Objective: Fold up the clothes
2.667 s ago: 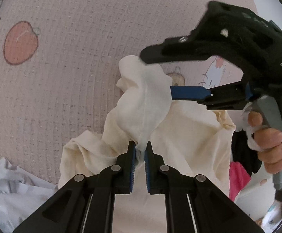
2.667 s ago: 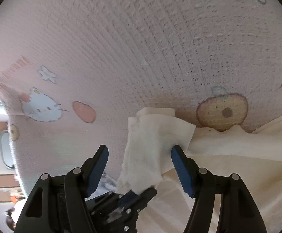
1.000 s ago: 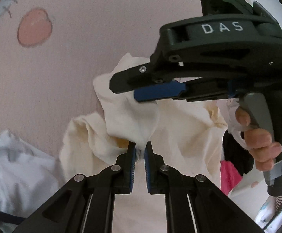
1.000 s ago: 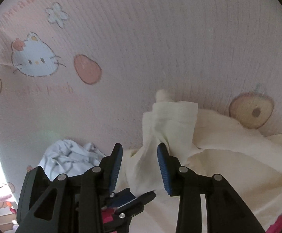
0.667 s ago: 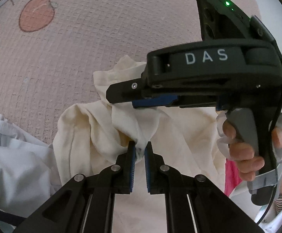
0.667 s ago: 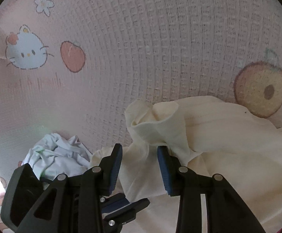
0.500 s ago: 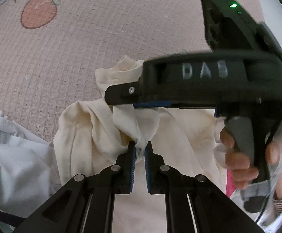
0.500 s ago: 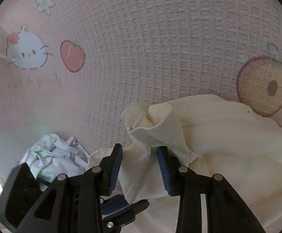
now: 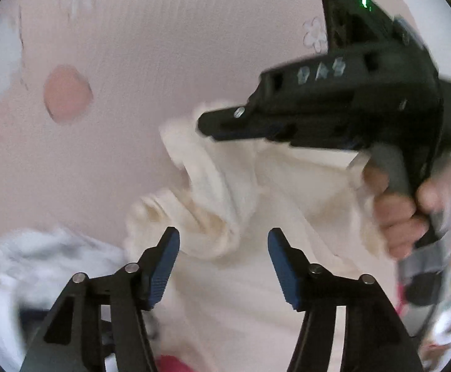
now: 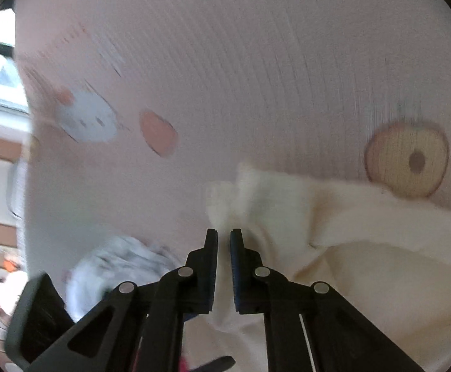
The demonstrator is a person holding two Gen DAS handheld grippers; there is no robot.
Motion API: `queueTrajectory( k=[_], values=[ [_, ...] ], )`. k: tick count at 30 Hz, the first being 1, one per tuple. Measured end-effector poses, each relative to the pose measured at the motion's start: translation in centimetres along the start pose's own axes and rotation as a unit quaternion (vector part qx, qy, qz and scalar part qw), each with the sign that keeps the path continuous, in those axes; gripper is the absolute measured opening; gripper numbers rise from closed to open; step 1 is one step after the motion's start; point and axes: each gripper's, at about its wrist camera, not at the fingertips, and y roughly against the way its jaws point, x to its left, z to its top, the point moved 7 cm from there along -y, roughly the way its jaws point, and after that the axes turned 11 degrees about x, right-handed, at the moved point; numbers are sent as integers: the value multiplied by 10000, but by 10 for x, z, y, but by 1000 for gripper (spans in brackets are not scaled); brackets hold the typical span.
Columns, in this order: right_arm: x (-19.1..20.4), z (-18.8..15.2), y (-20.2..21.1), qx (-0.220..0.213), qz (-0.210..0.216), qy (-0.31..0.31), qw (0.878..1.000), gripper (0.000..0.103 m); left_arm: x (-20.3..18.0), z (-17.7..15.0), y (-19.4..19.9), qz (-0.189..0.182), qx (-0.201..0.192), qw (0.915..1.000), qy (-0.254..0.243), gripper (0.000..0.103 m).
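Observation:
A cream garment (image 9: 225, 192) lies crumpled on a pink printed blanket (image 9: 132, 62). My left gripper (image 9: 224, 235) is opening, its blue pads wide apart. A fold of the cream cloth shows between them, and neither pad presses on it. In the left wrist view my right gripper (image 9: 213, 127) comes in from the right, held by a person's hand (image 9: 396, 217), its tips at the garment's raised edge. In the right wrist view the right gripper (image 10: 224, 234) is shut on a bunched edge of the cream garment (image 10: 287, 204).
A crumpled white garment (image 9: 39, 263) lies left of the cream one, also the white garment (image 10: 117, 266) in the right wrist view. Something pink-red (image 9: 169, 362) shows at the bottom edge. The blanket (image 10: 256, 62) ends at the left, with a room beyond.
My left gripper has let go of the cream cloth, opened wide and lifted. My right gripper, open before around the bunched edge, has closed on it. Both views are now blurred by motion.

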Motion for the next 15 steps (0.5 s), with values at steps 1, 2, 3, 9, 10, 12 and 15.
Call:
queueTrajectory(
  k=[1, 2, 3, 9, 10, 12, 15],
  values=[
    [5, 3, 6, -59, 12, 42, 10000, 6, 0, 3, 5, 178, -90, 9997, -103, 57],
    [10, 7, 12, -110, 11, 84, 9999, 6, 2, 7, 11, 328, -191, 9991, -179, 57],
    [15, 10, 18, -161, 11, 126, 9998, 6, 4, 13, 17, 427, -313, 9984, -218, 57],
    [23, 22, 41, -299, -463, 411, 9976, 7, 39, 27, 7, -246, 78, 9991, 328, 59],
    [17, 26, 42, -236, -549, 387, 9975, 7, 32, 31, -4, -468, 181, 9975, 489, 59],
    [8, 39, 37, -111, -775, 257, 9966, 19, 32, 34, -11, -678, 298, 9945, 746, 59],
    [-12, 37, 25, 111, -831, -83, 9964, 40, 37, 37, -22, -903, 403, 9900, 1002, 59]
  ],
)
